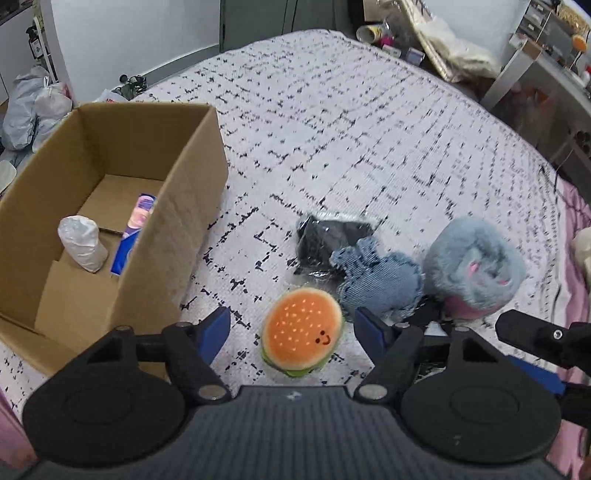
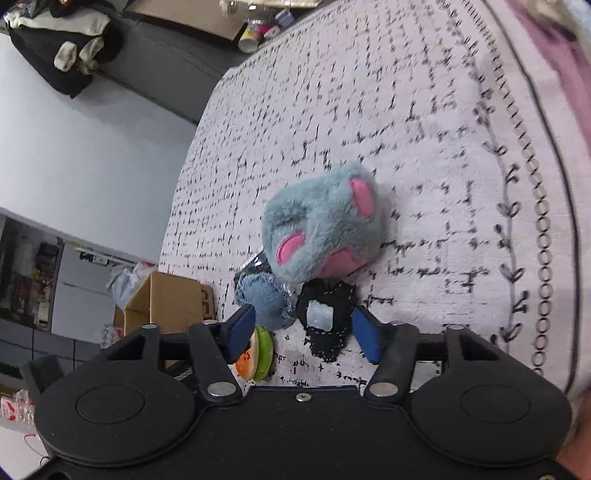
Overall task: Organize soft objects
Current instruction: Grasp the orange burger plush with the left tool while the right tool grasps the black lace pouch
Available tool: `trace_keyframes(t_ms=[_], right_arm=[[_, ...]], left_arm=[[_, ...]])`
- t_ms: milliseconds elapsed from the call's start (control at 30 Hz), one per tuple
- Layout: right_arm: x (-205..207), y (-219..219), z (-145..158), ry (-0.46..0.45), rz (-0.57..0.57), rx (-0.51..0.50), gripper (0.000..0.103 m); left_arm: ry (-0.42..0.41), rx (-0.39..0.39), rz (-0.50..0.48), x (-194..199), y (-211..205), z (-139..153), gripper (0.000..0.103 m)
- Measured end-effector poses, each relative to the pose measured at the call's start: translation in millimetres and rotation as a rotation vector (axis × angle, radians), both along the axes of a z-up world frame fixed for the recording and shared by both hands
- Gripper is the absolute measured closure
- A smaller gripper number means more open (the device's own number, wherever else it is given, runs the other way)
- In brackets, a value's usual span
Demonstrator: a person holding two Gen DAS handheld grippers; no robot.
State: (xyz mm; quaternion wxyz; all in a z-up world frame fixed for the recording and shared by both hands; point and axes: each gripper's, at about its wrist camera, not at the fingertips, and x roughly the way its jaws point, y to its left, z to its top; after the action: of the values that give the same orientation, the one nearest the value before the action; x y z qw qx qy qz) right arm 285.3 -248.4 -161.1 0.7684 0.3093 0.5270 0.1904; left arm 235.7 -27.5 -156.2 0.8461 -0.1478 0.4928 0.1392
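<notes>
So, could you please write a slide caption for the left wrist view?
Open left gripper poised over a burger plush on the patterned blanket, cardboard box alongside.

Patterned white bedspread (image 1: pixel 351 122) (black dashes), pale wall (image 1: pixel 129 33), cluttered shelving (image 1: pixel 546 48).

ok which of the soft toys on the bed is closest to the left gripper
The hamburger plush, lying right between the open left gripper fingers; the denim piece and blue furry plush sit farther off.
</notes>
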Motion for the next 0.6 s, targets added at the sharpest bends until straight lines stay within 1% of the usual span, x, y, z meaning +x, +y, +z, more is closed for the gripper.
trace_keyframes(t_ms=[67,200,233,300,333,367,500,600], right_arm=[[3,5,-7,0.020,0.009,-0.001,0.051],[7,12,-17,0.034,0.020,-0.018,0.051],[9,14,-20,0.036,0.021,-0.021,0.051],[11,17,-24,0.042,0.016,-0.031,0.051],[13,18,-26,0.046,0.016,-0.042,0.051],[14,20,-29,0.050,0.015,-0.056,0.051],[19,33,-37,0.056,0.021,-0.086,0.051],[21,46,-35,0.029,0.041,-0.113,0.050]], left_arm=[[0.009,0.002,-0.004,3,0,-8,0.030],[0.023,-0.017,0.000,8,2,-22,0.030],[0.024,-0.020,0.003,8,2,-25,0.032],[0.030,-0.030,0.012,9,4,-29,0.040],[0.033,-0.040,0.016,10,5,-32,0.049],[0.032,-0.047,0.021,10,7,-33,0.054],[0.019,-0.066,0.043,10,12,-33,0.057],[0.013,-0.071,0.045,9,13,-33,0.057]])
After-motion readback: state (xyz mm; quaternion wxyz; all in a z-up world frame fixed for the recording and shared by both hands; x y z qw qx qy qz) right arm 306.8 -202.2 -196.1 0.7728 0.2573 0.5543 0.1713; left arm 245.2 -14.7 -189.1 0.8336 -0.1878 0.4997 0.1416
